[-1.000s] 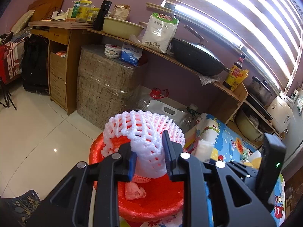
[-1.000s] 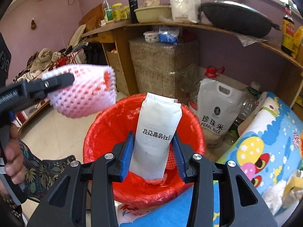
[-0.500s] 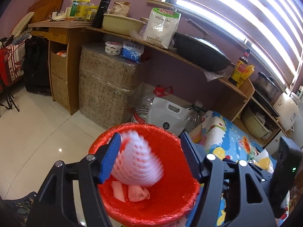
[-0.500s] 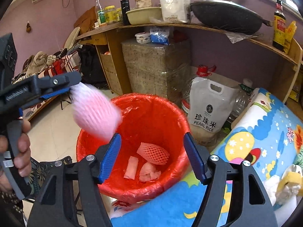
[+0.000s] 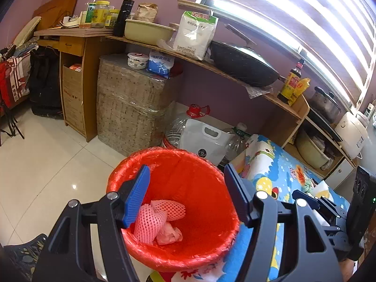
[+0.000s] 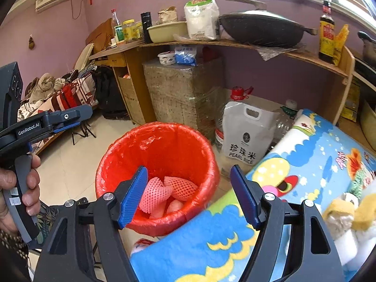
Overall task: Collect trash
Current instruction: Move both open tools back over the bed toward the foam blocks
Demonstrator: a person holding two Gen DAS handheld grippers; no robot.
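Note:
A red bin (image 5: 164,159) lined with a red bag stands on the floor beside a colourful mat. In its bottom lie foam fruit nets (image 5: 150,221) and crumpled paper (image 5: 169,233). My left gripper (image 5: 188,188) hangs open over the bin's mouth with nothing between its blue pads. In the right wrist view the bin (image 6: 152,136) and foam nets (image 6: 181,188) show again. My right gripper (image 6: 188,185) is over the bin's near rim, its jaws opening and empty. The left gripper (image 6: 80,117) juts in from the left, held by a person's hand (image 6: 28,183).
The cartoon-print mat (image 6: 305,152) carries tissue and yellow scraps (image 6: 340,211) at its right end. A pearl rice bag (image 6: 244,136), a water jug (image 5: 188,122) and a wrapped block (image 5: 131,108) stand behind the bin. A shelf above holds a wok (image 5: 242,65).
The left gripper let go of the white foam net and the right let go of a white packet; both dropped into the bin. The right gripper drew back toward the mat.

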